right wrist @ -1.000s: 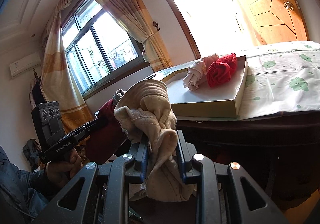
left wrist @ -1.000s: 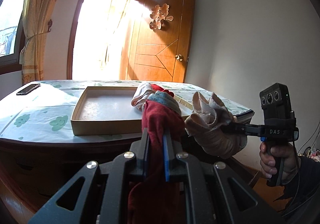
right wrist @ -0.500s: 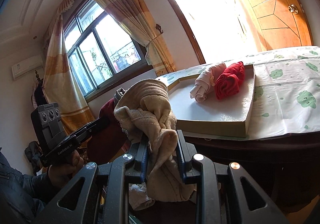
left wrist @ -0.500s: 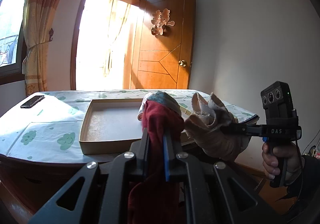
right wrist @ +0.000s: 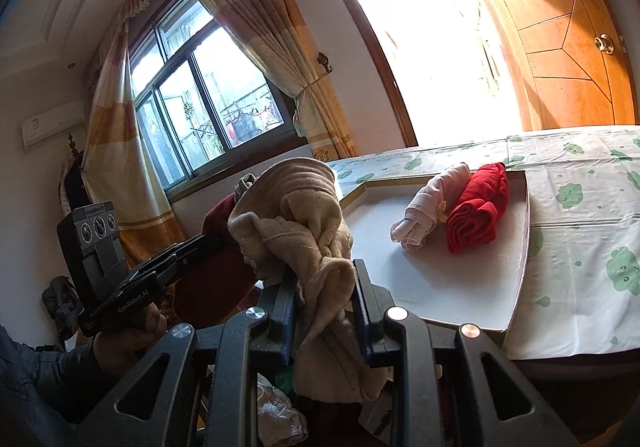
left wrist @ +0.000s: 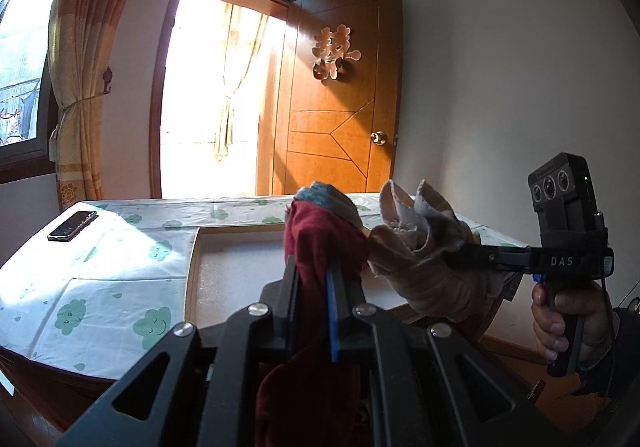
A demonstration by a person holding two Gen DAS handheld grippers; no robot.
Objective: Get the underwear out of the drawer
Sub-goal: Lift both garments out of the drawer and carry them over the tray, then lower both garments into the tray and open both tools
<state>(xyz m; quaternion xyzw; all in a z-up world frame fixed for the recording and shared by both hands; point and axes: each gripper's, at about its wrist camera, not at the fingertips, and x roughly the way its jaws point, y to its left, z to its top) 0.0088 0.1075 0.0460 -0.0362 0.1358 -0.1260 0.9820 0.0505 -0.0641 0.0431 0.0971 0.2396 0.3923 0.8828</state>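
Plainly, in the left wrist view, the left gripper (left wrist: 314, 279) was clamped on a dark red garment (left wrist: 316, 243) with a grey-blue band at its top; the cloth bunched above the jaws and its tail hung down below them. Just beside it on the right, the right gripper (left wrist: 460, 255) came in side-on, closed on a beige garment (left wrist: 420, 247), with a hand (left wrist: 560, 323) wrapped round its grip. Both bundles were held in the air in front of the shallow cardboard tray (left wrist: 192, 271), which sat on the table (left wrist: 100, 287) under a cloth printed with green clouds. A phone (left wrist: 72, 226) lay near the table's far left corner, well apart from the tray. The drawer itself could not be made out in this view.

From the right wrist view, the right gripper (right wrist: 324, 307) was pinching the beige garment (right wrist: 304, 231) at its middle, so folds spilled above and below the jaws. The left gripper (right wrist: 208, 243) reached in from the left, its dark red garment (right wrist: 218, 215) mostly hidden behind the beige one. On the tray (right wrist: 520, 275) a rolled pink garment (right wrist: 432, 207) and a rolled red garment (right wrist: 480, 207) lay touching, side by side near the far right wall, which suggested the tray was the collecting place. Holding each piece mid-cloth probably kept it from slipping on the way over. Loose white fabric (right wrist: 276, 411) showed low down beneath the gripper, perhaps in the drawer, though I could not tell.
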